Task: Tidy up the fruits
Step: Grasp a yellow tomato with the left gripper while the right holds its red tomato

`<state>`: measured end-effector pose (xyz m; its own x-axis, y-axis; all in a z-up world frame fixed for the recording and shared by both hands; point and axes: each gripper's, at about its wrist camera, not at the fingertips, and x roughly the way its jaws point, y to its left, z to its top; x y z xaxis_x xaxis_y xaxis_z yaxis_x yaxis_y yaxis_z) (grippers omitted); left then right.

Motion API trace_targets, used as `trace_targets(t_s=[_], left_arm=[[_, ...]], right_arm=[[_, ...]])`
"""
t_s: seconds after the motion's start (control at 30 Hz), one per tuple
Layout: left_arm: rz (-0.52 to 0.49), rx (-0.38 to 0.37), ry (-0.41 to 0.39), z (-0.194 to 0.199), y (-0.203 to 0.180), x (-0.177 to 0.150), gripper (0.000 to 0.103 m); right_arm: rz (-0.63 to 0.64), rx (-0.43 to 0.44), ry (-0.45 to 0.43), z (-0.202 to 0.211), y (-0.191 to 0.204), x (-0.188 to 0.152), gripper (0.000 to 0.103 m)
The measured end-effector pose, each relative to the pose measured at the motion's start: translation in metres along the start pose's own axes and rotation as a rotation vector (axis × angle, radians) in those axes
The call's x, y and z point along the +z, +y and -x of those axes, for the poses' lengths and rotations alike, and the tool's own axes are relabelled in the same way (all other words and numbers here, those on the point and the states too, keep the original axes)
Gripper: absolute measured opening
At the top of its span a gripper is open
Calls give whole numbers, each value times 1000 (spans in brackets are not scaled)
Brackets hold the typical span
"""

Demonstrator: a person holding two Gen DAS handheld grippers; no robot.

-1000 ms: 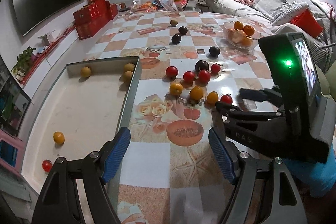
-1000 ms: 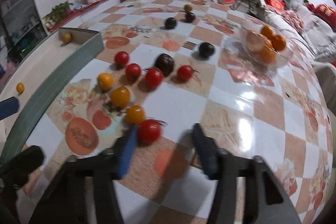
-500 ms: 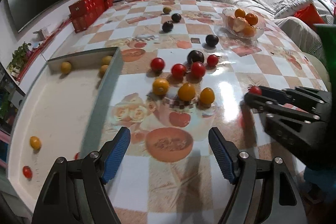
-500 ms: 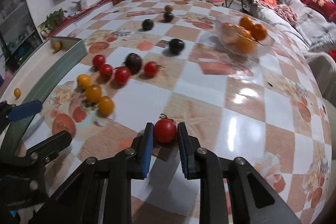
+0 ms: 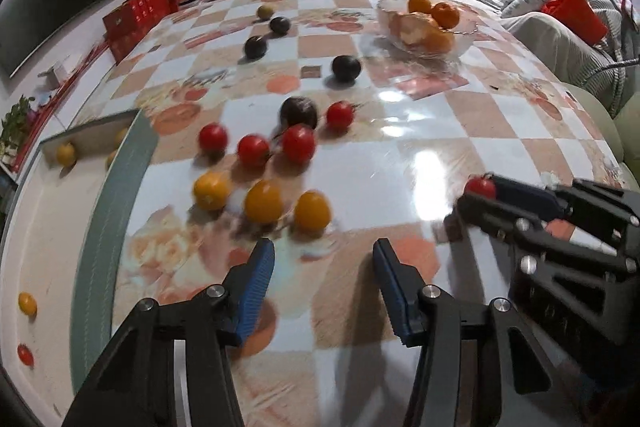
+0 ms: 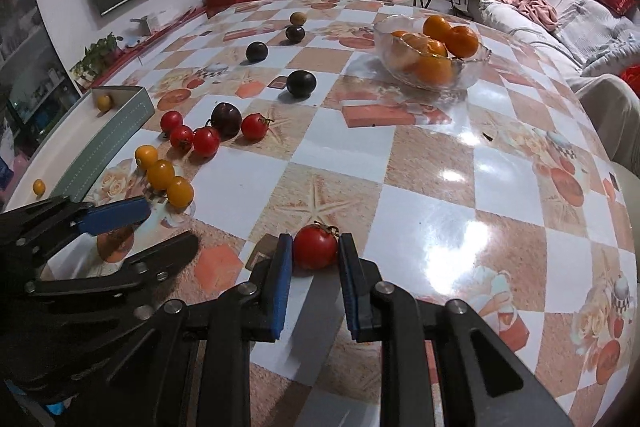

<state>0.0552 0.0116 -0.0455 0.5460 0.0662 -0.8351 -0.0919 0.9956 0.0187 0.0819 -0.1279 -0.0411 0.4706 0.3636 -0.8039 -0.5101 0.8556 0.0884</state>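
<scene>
A red cherry tomato [image 6: 316,246], loose on the table [image 6: 420,163] a second ago, has been clamped between the pads of the right gripper [image 6: 314,259], low in the frame's centre. The left gripper [image 5: 324,267] has been advanced with jaws spread toward three yellow tomatoes [image 5: 264,201]. Transfer to the tray [image 5: 116,203] at left seems next.

Five red tomatoes [image 6: 315,246], three yellow tomatoes [image 6: 160,174], four dark plums [image 6: 301,83], one glass bowl [image 6: 476,57]
</scene>
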Motion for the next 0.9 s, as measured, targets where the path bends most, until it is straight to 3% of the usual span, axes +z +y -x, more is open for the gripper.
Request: trace_targets(t_s=[0.2, 0.37, 0.43, 0.7, 0.9], left_arm=[[-17, -3, -18, -10, -7, 15, 54], [-26, -23, -44, -10, -7, 15, 24], [-20, -31, -48, -10, -4, 14, 19], [15, -96, -42, 2, 10, -2, 19], [26, -93, -44, 12, 21, -18, 19]], right_arm=[[-29, 22, -1, 1, -7, -2, 25], [-31, 28, 0, 0, -8, -3, 25], [-32, 28, -3, 0, -8, -4, 25], [-63, 66, -25, 5, -11, -7, 25], [-68, 77, -17, 7, -13, -12, 25]])
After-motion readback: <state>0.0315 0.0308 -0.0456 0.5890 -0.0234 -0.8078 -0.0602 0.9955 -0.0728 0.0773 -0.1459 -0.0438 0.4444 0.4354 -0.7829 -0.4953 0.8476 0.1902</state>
